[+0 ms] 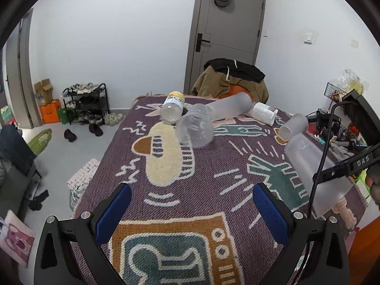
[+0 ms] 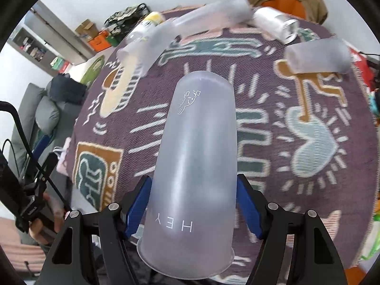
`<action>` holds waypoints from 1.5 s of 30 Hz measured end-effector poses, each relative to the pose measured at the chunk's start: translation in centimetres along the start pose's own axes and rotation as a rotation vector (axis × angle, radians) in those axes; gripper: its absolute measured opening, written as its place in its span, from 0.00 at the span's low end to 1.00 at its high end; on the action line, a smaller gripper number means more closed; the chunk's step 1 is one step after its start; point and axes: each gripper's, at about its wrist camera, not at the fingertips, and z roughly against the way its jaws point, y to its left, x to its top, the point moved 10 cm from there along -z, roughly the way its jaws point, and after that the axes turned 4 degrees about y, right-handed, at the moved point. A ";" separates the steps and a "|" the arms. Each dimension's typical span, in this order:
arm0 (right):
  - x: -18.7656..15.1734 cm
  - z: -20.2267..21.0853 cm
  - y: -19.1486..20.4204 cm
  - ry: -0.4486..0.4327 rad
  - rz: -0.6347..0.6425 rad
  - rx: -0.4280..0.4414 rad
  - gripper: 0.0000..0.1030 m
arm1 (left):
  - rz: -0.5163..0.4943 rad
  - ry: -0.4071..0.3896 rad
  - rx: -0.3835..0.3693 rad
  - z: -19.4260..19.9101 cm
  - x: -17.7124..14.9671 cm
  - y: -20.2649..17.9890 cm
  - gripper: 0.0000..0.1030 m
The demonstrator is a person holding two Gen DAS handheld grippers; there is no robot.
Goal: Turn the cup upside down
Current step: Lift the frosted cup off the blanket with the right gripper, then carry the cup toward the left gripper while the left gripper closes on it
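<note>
Frosted plastic, the cup [image 2: 193,166] sits clamped between the blue pads of the right gripper [image 2: 193,204], lifted above the patterned rug [image 2: 296,190] with its closed base pointing away and its rim nearest the camera. The left gripper [image 1: 191,204] hangs over the rug with jaws spread wide, holding nothing. Other frosted cups [image 1: 196,128] lie tipped over farther back.
</note>
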 end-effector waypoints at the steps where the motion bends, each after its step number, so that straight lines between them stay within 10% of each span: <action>1: 0.0 -0.4 0.4 0.005 0.002 0.005 0.69 | 0.003 0.002 0.006 0.0 -0.2 0.2 0.99; 16: -0.2 -5.4 1.6 0.079 -0.096 0.213 0.73 | 0.056 0.097 0.030 -2.2 -2.1 3.4 0.99; 21: -0.3 -2.9 0.6 0.020 -0.081 0.227 0.97 | 0.078 0.119 0.036 -2.5 -1.7 3.4 0.99; 45: -6.9 6.9 -10.8 -0.411 -0.099 0.009 0.97 | -0.045 0.358 -0.158 -7.0 2.0 -9.0 0.99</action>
